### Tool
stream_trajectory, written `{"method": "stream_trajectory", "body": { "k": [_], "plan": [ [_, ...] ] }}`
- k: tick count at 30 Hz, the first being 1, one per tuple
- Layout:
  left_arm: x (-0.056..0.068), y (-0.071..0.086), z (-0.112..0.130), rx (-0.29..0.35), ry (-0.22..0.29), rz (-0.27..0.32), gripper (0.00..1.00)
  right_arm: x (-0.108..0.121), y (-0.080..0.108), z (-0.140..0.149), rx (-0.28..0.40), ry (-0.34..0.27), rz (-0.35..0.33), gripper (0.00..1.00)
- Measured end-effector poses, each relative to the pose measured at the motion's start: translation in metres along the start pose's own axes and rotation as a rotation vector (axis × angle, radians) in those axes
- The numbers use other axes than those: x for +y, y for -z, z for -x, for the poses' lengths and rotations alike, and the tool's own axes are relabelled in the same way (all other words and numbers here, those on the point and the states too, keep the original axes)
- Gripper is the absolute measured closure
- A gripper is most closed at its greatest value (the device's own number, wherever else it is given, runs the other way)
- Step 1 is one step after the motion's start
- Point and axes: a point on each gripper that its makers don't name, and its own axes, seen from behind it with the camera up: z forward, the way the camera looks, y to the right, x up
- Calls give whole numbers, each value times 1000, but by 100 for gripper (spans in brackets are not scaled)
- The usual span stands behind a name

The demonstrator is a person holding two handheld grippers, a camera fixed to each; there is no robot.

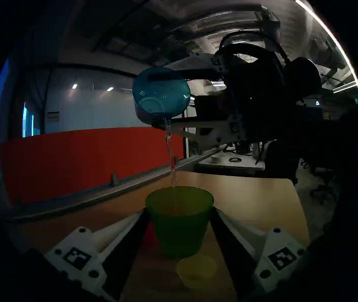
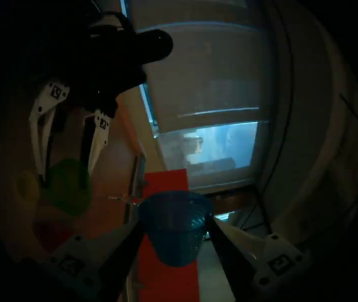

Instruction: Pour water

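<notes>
A dim open-plan office: a red divider panel (image 1: pixel 78 161) runs along the wooden counter (image 1: pixel 259 196), with a glass-walled room (image 1: pixel 88 105) behind, more desks (image 1: pixel 234 162) farther off, and strip lights (image 1: pixel 330 35) on the bare ceiling.

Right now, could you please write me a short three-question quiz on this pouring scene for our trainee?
1. True or false: the right gripper holds the blue cup tilted, and water streams from it into the green cup.
2. Which gripper holds the green cup? A) left gripper B) right gripper
3. Fill in: the small cup on the table, in front of the green cup, is ____.
Key: 1 true; 2 A; 3 yellow.
</notes>
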Motion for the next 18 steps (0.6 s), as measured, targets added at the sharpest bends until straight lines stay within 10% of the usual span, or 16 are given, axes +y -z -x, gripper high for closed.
{"method": "stream_trajectory", "body": {
  "k": [18],
  "plan": [
    [1, 1, -2, 4, -3, 1, 15, 0, 2, -5, -1, 75, 5, 12]
  ]
}}
